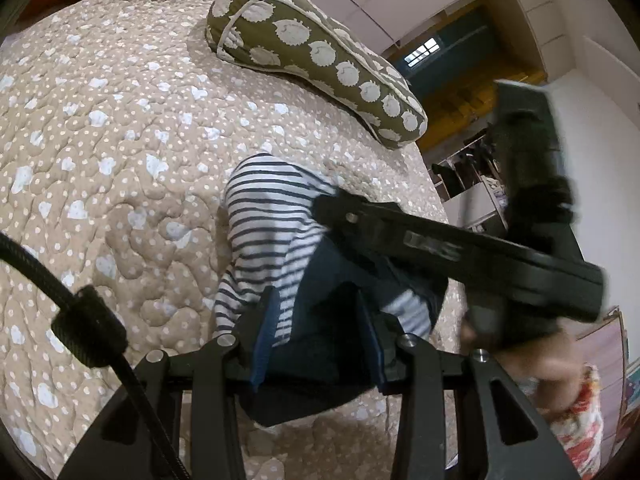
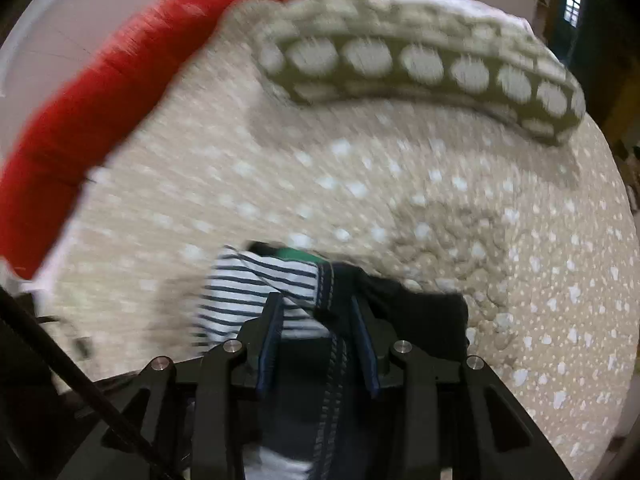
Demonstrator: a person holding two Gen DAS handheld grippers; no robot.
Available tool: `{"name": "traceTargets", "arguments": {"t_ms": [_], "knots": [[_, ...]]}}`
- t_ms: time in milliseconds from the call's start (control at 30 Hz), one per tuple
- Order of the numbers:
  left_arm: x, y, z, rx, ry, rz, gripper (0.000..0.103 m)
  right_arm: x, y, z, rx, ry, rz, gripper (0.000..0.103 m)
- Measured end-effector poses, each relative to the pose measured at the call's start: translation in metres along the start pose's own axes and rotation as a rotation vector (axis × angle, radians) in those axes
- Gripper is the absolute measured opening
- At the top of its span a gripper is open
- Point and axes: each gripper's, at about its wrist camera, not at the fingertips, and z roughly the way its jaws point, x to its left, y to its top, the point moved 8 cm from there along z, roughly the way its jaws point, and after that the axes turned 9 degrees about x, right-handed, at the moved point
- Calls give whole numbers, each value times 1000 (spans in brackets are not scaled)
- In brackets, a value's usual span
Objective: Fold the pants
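The pants (image 1: pixel 264 216) are white with navy stripes and have dark navy parts; they lie bunched on the beige quilted bed (image 1: pixel 120 140). My left gripper (image 1: pixel 318 320) is shut on their near end, with navy and striped cloth between its blue pads. The right gripper (image 1: pixel 336 208) comes in from the right, held by a hand, its tip over the same bundle. In the blurred right wrist view, my right gripper (image 2: pixel 318 320) is shut on a dark stitched seam of the pants (image 2: pixel 256 288). A green scrap shows behind the cloth.
An olive pillow (image 1: pixel 312 60) with white spots lies at the far side of the bed, also the pillow (image 2: pixel 420 64) in the right wrist view. A red blanket (image 2: pixel 100 100) runs along the bed's left edge. Shelves and a doorway stand beyond the bed's right edge.
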Motion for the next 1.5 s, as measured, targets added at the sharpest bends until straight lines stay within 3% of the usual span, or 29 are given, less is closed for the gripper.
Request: {"name": "traceTargets", "arguments": {"t_ms": [33, 133, 267, 367, 500, 700, 800, 967, 1100, 1267, 1300, 1400, 1500], "knots": [[0, 0, -1, 1, -4, -1, 37, -4, 2, -3, -27, 14, 25, 37], [-1, 2, -5, -1, -36, -8, 38, -20, -2, -49, -222, 131, 138, 39], [-1, 9, -25, -50, -71, -15, 39, -42, -30, -80, -315, 38, 155, 39], [6, 15, -38, -102, -55, -31, 45, -49, -56, -78, -317, 38, 183, 39], [15, 17, -39, -120, -24, -54, 46, -54, -94, -36, -193, 42, 228, 41], [16, 16, -33, -112, -1, -50, 48, -66, -124, -38, -213, 122, 312, 59], [13, 16, -35, -125, 20, -32, 48, -69, -127, -39, -214, 165, 352, 59], [-1, 11, -48, -212, 159, 57, 52, -61, -146, -57, -283, 142, 344, 60], [-14, -8, -67, -313, 326, 149, 57, -58, -177, -64, -311, 126, 348, 62], [-32, -56, -107, -450, 532, 226, 86, -57, -216, -62, -342, 165, 387, 65], [-36, -65, -115, -472, 561, 238, 87, -55, -220, -63, -344, 168, 383, 65], [-43, -83, -134, -505, 620, 234, 93, -45, -228, -73, -376, 142, 331, 65], [-38, -96, -149, -509, 647, 165, 95, -38, -233, -87, -409, 128, 304, 70]]}}
